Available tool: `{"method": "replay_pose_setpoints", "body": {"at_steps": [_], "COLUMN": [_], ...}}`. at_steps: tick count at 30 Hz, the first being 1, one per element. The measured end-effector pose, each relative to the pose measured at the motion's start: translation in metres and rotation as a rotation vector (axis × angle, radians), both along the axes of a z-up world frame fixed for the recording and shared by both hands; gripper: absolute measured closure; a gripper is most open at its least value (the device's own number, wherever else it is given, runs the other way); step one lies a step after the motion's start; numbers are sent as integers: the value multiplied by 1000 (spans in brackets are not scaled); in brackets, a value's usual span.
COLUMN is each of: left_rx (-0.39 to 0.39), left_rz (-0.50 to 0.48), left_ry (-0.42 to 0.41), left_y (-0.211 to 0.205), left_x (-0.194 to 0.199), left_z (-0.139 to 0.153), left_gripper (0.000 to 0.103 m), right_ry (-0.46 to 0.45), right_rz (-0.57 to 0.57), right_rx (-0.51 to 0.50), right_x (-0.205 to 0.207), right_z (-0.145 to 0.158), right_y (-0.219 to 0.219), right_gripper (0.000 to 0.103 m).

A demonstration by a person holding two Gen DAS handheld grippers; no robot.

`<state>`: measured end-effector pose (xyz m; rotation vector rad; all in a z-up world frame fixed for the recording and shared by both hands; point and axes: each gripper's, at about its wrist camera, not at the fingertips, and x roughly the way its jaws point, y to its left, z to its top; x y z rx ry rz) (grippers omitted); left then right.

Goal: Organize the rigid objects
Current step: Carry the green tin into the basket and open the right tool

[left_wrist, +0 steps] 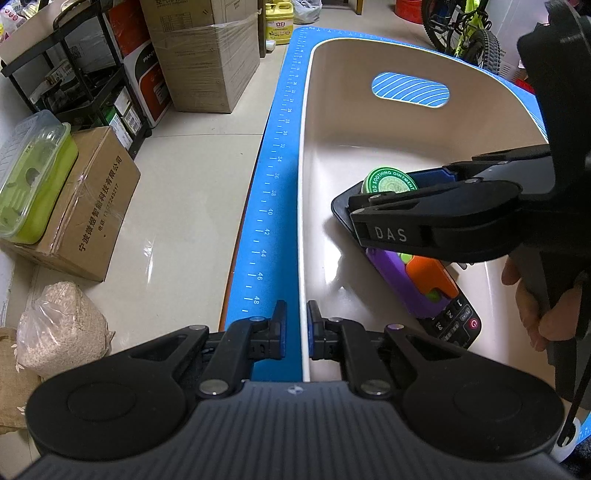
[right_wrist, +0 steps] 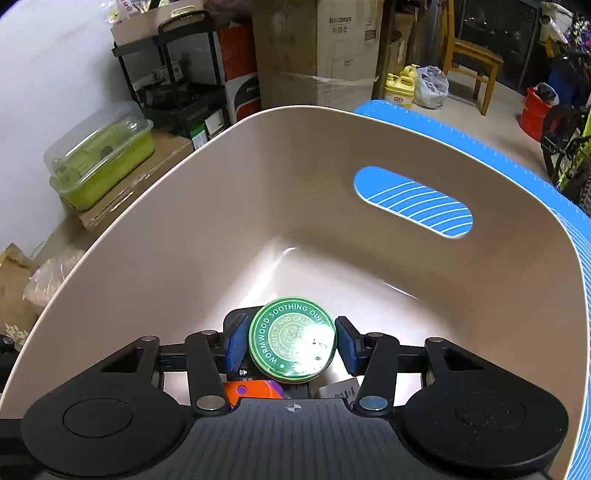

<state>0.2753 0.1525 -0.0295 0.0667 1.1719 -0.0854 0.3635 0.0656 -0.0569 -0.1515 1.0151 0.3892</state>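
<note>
A beige plastic bin (left_wrist: 306,155) stands on a blue measuring mat (left_wrist: 275,192). My left gripper (left_wrist: 296,317) is shut on the bin's near-left rim. Inside the bin lie a black remote (left_wrist: 452,321), a purple and orange toy (left_wrist: 417,284) and a round green ointment tin (left_wrist: 388,181). In the right wrist view my right gripper (right_wrist: 291,341) is inside the bin (right_wrist: 184,240), open, with its pads on either side of the tin (right_wrist: 291,341) and a small gap on each side. The tin rests on the other items.
Left of the mat on the floor are a cardboard box (left_wrist: 85,221) with a green lidded container (left_wrist: 29,177), a bag of grain (left_wrist: 59,325), a black shelf (left_wrist: 74,74) and large cartons (left_wrist: 207,55). A bicycle (left_wrist: 465,29) stands at the far right.
</note>
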Motion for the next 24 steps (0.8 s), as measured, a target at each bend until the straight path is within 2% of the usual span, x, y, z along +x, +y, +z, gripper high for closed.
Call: {"method": "replay_pose_setpoints", "body": {"at_steps": [6,11,24], "left_rx": [5,4,3], "left_rz": [-1,-2,0], "left_ry": [0,0,1], "left_y": [0,0,-1], "left_x": [0,0,0], "left_z": [-1,-1,-1], "left_gripper": [89,89,89], "right_ry": [10,-20,-227], "right_rz": [-12,-33,-82], "right_rx": [5,29,69], "right_x": [-2,-11,-63], "right_z": [3,17,92], "right_y": [-5,-16,-78], "right_gripper": [37,33,25]}}
